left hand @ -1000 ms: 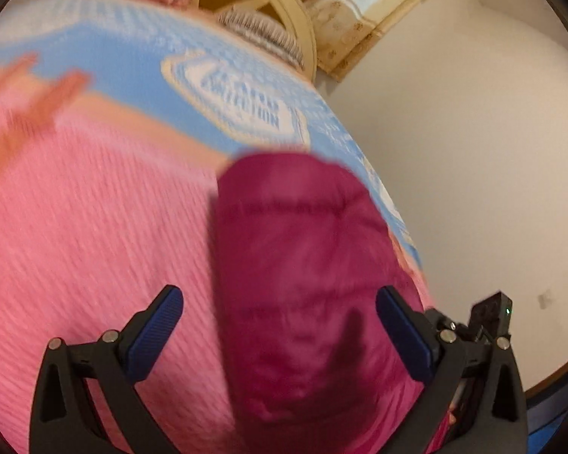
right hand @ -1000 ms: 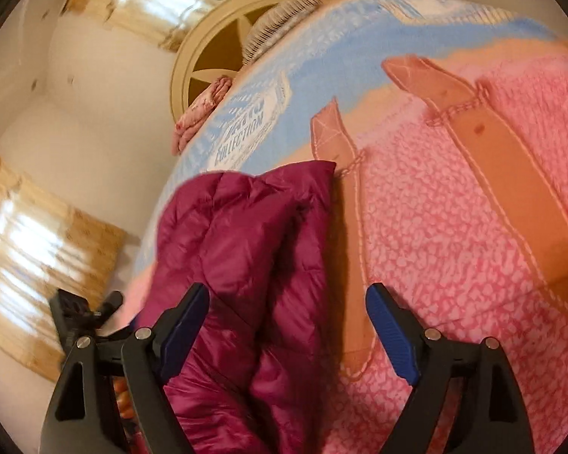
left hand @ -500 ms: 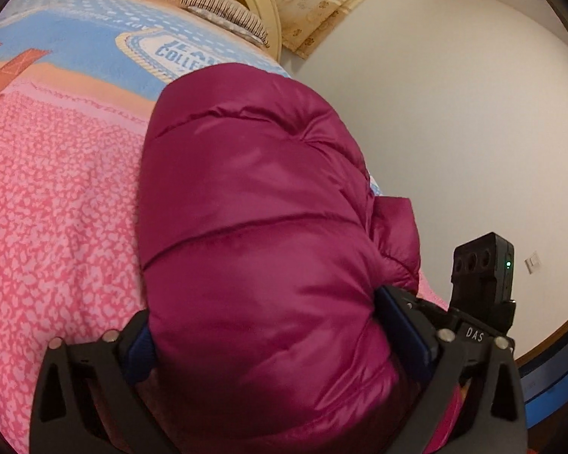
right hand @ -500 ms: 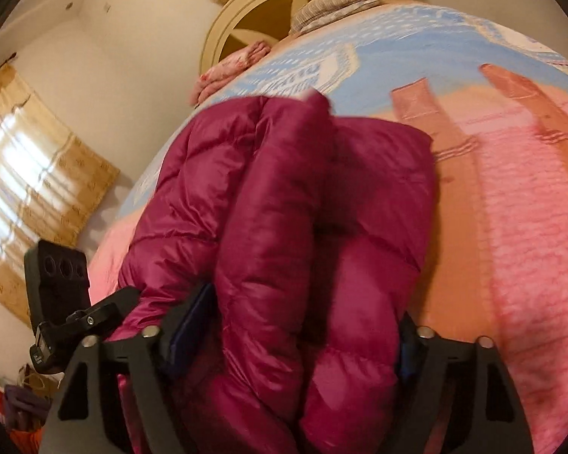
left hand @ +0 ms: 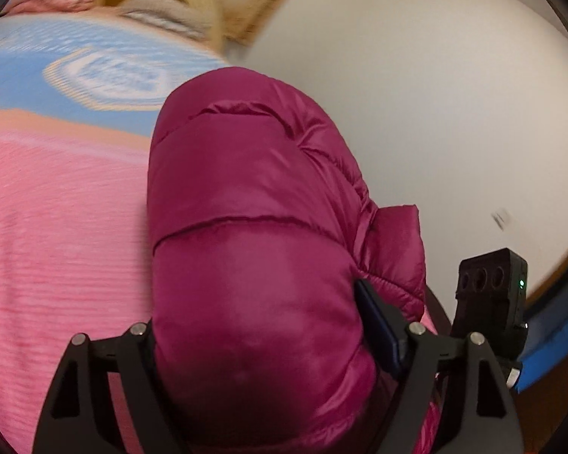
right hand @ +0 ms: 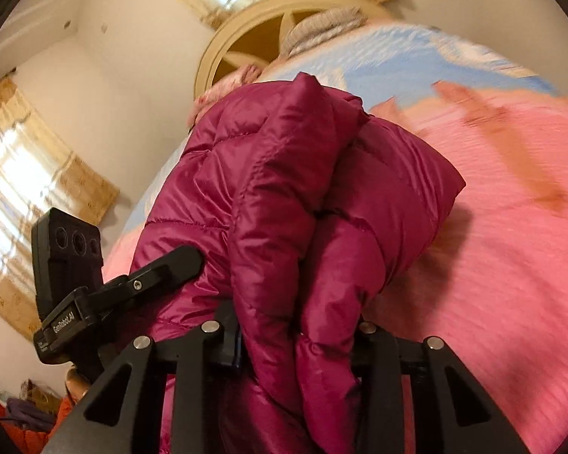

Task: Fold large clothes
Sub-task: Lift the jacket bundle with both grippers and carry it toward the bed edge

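A magenta puffer jacket [left hand: 253, 227] is bunched into a thick bundle over the pink and blue bedspread [left hand: 57, 227]. My left gripper [left hand: 261, 336] is shut on the jacket's near end; the padding bulges between its jaws and hides the left pad. In the right wrist view the same jacket [right hand: 291, 196] is folded in thick layers, and my right gripper [right hand: 295, 336] is shut on its lower folds. The left gripper's body [right hand: 95, 295] shows at the jacket's left side in that view.
The bed [right hand: 492, 265] fills the right wrist view's right side. A cream round headboard [right hand: 269, 38] with pillows [right hand: 322, 26] stands at the far end. A white wall [left hand: 435, 94] runs along the bed. Curtained windows [right hand: 27, 174] and a clothes pile [right hand: 30, 416] are at left.
Both grippers have closed from open onto the jacket bundle, which now bulges between their jaws. Both views are blurred with motion, and the bundle sits raised off the bedspread.
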Available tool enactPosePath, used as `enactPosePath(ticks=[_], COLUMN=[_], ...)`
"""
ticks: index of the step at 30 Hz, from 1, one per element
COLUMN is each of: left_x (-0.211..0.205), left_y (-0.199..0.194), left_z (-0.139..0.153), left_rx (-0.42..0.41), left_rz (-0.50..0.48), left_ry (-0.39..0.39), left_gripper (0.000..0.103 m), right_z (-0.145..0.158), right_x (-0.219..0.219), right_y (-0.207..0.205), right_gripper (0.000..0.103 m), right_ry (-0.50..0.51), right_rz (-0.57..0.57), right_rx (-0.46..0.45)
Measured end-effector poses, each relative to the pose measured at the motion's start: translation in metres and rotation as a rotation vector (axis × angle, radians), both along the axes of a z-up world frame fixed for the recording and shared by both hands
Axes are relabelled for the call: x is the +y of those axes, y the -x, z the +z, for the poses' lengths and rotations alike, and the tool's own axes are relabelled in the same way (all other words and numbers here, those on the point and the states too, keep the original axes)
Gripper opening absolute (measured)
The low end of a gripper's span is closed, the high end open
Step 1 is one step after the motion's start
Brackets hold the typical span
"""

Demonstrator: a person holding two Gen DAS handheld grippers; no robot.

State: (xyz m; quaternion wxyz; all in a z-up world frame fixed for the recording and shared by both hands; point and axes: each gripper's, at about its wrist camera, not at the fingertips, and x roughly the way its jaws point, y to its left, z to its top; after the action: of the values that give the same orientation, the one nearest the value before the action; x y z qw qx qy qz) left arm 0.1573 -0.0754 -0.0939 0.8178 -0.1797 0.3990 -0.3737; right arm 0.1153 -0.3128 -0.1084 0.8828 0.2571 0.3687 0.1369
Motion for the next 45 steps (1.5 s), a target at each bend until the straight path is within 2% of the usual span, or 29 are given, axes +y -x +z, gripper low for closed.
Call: enactPosePath(ticks=[3,5,10,13,16,19,21,24,30,34,38,40,42,45], left_x=[-0.049,-0.083,-0.181,-0.236,-0.281,-0.317,-0.336,-0.351,-0.372,-0.374,-0.372,-0.370,-0.370,-0.376], left_y=[0.008,0.010,0.025,0.028,0.043,0.052,0.057,0.062,0.061,0.065,0.067,0.069,0.071,0.078], left_z=[0.017,0.024,0.033,0.024,0.011,-0.006,-0.014,-0.016,-0.031,-0.030,-0.032,-0.032,-0.032,-0.032], left_rx=[-0.008,-0.006,-0.035,-0.042,-0.020,-0.015,-0.050,-0.116,-0.176,-0.218,-0.235,-0.237,-0.246,-0.259], left_rz=[-0.118,-0.190,-0.321,-0.371,-0.392,-0.389,-0.369,-0.345,-0.267,-0.243,-0.251,-0.246,-0.238,-0.232], left_ry=[0.034,0.040,0.006,-0.044,-0.116,-0.213,-0.296,-0.384,-0.527,-0.559,-0.556,-0.555,-0.560,-0.569], left_gripper=[0.084,0.084,0.084,0.084,0.084,0.084,0.084,0.086,0.099,0.103,0.103,0.103,0.103,0.103], right_z=[0.020,0.034,0.051,0.042,0.019,-0.007,-0.026,-0.045,-0.072,-0.080,-0.065,-0.040,-0.007,0.023], right_x=[-0.041,-0.067,-0.135,-0.175,-0.213,-0.246,-0.261,-0.276,-0.292,-0.300,-0.297,-0.293,-0.280,-0.271], right_y=[0.041,0.070,0.128,0.150,0.162,0.167,0.164,0.160,0.155,0.166,0.192,0.210,0.219,0.202], right_gripper=[0.034,0.033,0.033,0.033,0.033,0.033,0.033,0.033,0.033,0.033,0.039,0.039,0.039,0.039], right_ry=[-0.021,0.009,0.075,0.073,0.046,0.000,-0.023,-0.072,-0.131,-0.145,-0.139,-0.066,0.096,0.281], right_rz=[-0.080,-0.139,-0.308,-0.395,-0.456,-0.496,-0.509,-0.509,-0.514,-0.519,-0.573,-0.637,-0.693,-0.720], right_rx=[-0.030,-0.046,-0.066,-0.048,-0.009,0.033,0.062,0.062,0.073,0.060,0.078,0.042,-0.026,-0.023])
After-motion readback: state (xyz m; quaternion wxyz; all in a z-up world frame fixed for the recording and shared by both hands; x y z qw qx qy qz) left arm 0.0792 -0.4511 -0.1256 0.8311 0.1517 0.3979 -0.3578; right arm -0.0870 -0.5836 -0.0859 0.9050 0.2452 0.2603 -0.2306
